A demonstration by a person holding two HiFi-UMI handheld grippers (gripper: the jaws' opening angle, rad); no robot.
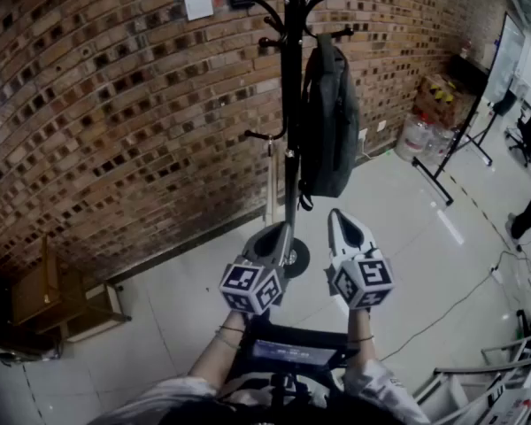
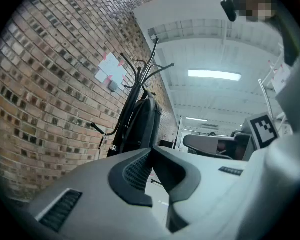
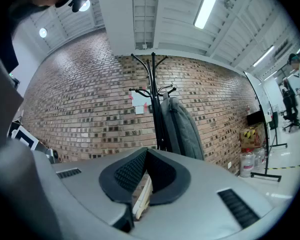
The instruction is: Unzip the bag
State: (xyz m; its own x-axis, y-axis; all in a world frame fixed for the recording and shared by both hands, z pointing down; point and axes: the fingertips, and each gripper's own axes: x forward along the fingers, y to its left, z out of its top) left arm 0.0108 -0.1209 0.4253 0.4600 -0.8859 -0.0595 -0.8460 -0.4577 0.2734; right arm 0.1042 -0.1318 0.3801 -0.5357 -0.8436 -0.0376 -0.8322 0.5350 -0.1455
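Observation:
A dark grey backpack hangs upright from a hook of the black coat stand in front of the brick wall. My left gripper and my right gripper are held side by side below the bag, pointing up at it and apart from it. Both are shut with nothing between the jaws. In the left gripper view the bag hangs beyond the closed tips. In the right gripper view the bag is just right of the stand's pole, past the closed tips.
The stand's round base rests on the pale tiled floor. Wooden furniture stands at the lower left by the wall. Water bottles, a cardboard box and a black floor stand are at the right. A metal frame fills the bottom right corner.

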